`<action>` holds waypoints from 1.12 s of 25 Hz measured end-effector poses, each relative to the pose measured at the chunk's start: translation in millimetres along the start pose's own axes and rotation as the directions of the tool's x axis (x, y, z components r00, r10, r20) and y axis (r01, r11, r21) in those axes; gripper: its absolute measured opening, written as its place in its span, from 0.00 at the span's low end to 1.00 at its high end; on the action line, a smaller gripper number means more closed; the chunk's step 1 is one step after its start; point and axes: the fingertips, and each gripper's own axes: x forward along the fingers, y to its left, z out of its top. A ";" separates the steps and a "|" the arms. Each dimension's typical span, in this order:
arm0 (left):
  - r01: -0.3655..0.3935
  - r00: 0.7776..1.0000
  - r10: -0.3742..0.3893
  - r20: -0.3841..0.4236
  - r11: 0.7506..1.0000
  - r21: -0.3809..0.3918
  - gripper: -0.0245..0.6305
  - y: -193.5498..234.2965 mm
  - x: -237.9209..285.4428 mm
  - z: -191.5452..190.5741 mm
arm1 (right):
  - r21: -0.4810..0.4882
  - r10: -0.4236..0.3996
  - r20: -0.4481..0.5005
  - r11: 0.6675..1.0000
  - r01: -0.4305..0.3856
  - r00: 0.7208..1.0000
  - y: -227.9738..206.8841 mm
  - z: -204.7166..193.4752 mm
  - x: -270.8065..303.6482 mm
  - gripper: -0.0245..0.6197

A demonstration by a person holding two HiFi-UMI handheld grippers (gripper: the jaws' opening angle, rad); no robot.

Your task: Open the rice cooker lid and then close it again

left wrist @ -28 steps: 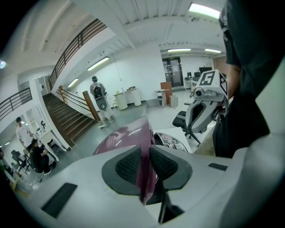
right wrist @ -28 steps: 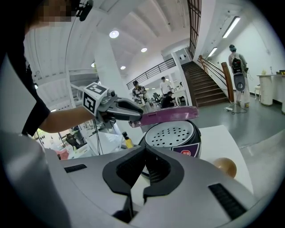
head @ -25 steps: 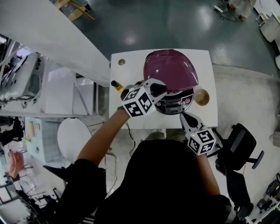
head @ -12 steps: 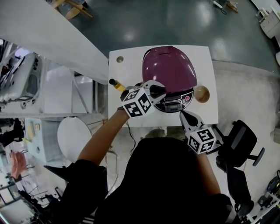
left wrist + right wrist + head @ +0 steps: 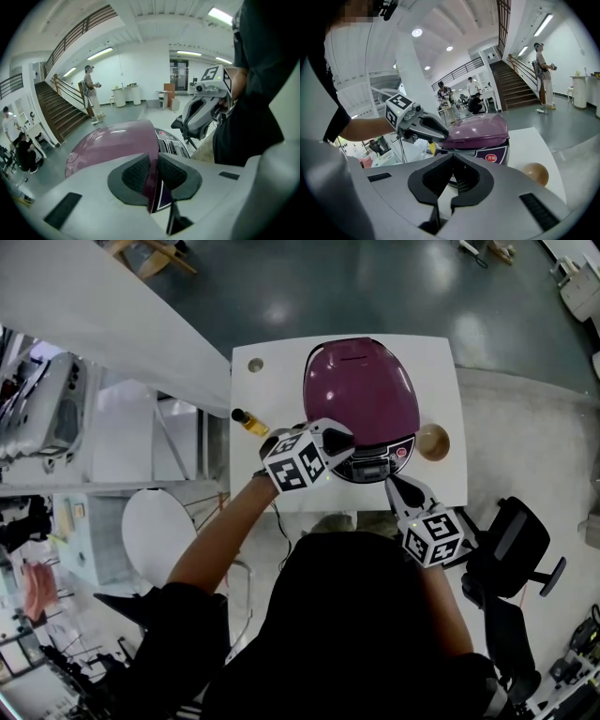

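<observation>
Glossy purple rice cooker lid [image 5: 361, 390] sits low on the white table [image 5: 281, 381]. My left gripper [image 5: 153, 172] pinches its front rim; my right gripper [image 5: 452, 177] is closed, empty. Brown ball [image 5: 433, 442] and yellow bottle [image 5: 248, 421] flank it.

On the table [image 5: 281, 381] the rice cooker [image 5: 361, 395] stands between a bottle [image 5: 248, 421], left, and a round object [image 5: 432, 442], right.

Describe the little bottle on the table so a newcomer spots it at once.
Find the white table carrying the purple rice cooker. Left of the cooker, in the head view, is the bottle. It alone is yellow with a dark cap; the brown round object sits on the cooker's other side.
</observation>
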 end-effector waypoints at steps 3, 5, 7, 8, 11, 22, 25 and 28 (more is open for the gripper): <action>0.021 1.000 -0.021 -0.001 1.000 -0.021 0.13 -2.3 5.1 -4.3 | 0.005 -0.006 0.015 1.000 0.006 1.000 -4.5 3.7 0.2 0.04; 0.030 1.000 -0.029 0.012 0.999 -0.041 0.12 -1.1 6.0 -6.3 | 0.010 -0.008 0.026 1.000 0.008 1.000 -6.1 6.9 1.7 0.04; 0.027 0.999 -0.025 0.030 0.998 -0.064 0.09 1.4 6.2 -6.7 | 0.011 -0.010 0.025 1.000 0.010 1.000 -8.0 8.2 3.2 0.04; 0.024 0.999 -0.021 0.036 0.997 -0.073 0.08 2.3 6.5 -7.1 | 0.012 -0.011 0.022 1.000 0.011 1.000 -9.2 8.2 3.9 0.04; 0.020 0.999 -0.017 0.033 0.997 -0.081 0.06 3.0 9.0 -10.0 | 0.013 -0.015 0.012 1.000 0.015 1.000 -13.0 8.1 6.2 0.04; -0.022 1.000 0.024 0.010 0.990 -0.141 0.04 2.4 19.5 -18.8 | 0.024 -0.017 -0.009 1.000 0.017 1.000 -26.0 7.8 14.4 0.04; -0.023 1.000 0.024 0.005 0.988 -0.155 0.04 3.7 20.5 -19.5 | 0.027 -0.014 -0.018 1.000 0.015 1.000 -30.0 7.6 19.4 0.04; -0.020 1.000 0.022 0.006 0.986 -0.164 0.04 3.4 20.7 -20.4 | 0.019 -0.010 -0.026 1.000 0.010 1.000 -34.4 9.1 25.1 0.04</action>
